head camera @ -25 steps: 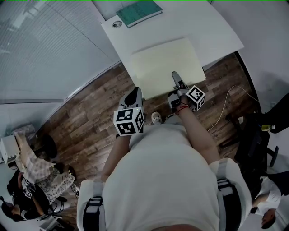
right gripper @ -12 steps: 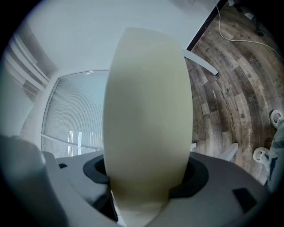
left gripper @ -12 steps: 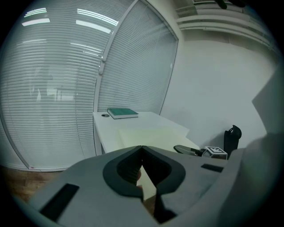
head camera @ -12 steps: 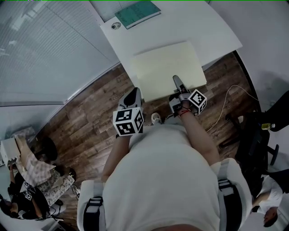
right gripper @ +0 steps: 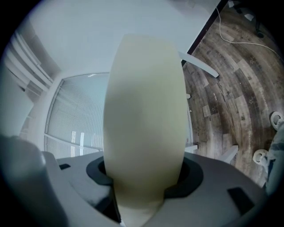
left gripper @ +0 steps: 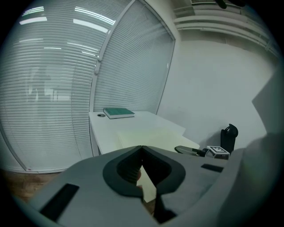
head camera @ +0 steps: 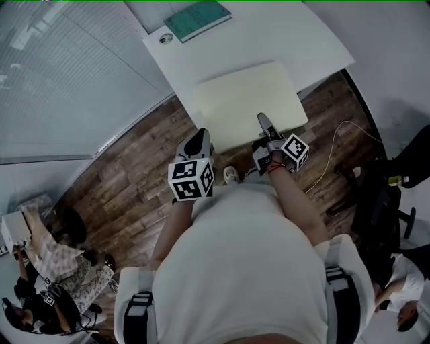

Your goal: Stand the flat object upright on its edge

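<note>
A pale yellow flat board [head camera: 245, 97] lies on the white table [head camera: 269, 40], its near edge level with the table's front. My right gripper [head camera: 263, 122] reaches over that near edge at the right, and its jaws have just been closing. In the right gripper view the board [right gripper: 144, 97] fills the gap, and both pads [right gripper: 103, 174] press on it. My left gripper [head camera: 199, 142] hangs just before the table's front edge, left of the board's near corner. Its jaws meet at the tips in the left gripper view [left gripper: 142, 148], with the board [left gripper: 146, 132] beyond them.
A green book [head camera: 198, 19] and a small round thing [head camera: 166, 38] lie at the table's far left. A white cable [head camera: 336, 151] trails over the wood floor to the right, near a dark chair [head camera: 383, 201]. A window wall with blinds [head camera: 67, 74] runs on the left.
My right gripper has shifted slightly toward me along the board's near edge. The left gripper and the board have stayed in place.
</note>
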### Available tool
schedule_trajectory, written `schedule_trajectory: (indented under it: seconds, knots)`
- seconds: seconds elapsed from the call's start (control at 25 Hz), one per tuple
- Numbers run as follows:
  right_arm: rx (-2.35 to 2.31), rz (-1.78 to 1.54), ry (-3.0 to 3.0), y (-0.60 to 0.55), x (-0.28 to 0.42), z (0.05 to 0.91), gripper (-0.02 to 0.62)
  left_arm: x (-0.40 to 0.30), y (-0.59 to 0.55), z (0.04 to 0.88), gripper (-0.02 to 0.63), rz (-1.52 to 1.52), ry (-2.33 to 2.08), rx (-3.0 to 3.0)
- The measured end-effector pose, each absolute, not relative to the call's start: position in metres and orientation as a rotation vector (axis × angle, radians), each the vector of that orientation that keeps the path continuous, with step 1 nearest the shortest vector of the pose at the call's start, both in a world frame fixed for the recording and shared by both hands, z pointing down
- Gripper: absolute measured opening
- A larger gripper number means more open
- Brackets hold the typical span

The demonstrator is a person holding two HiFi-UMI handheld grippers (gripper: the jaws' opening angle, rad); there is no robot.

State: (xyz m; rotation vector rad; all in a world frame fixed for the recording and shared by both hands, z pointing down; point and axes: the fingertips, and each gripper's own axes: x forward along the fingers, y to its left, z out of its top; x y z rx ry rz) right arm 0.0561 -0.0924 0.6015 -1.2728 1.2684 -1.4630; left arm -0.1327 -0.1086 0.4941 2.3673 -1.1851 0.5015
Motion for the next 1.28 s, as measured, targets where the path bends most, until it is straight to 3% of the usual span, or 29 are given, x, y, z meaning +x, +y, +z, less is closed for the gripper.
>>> schedule_trajectory:
  seconds: [1.28]
  knots:
    - [-1.740,-1.072,1.688,-0.103,0.081,0.489,0.267,-0.138,-0.121,0.487,0.020,0.457,-1.145,2.393]
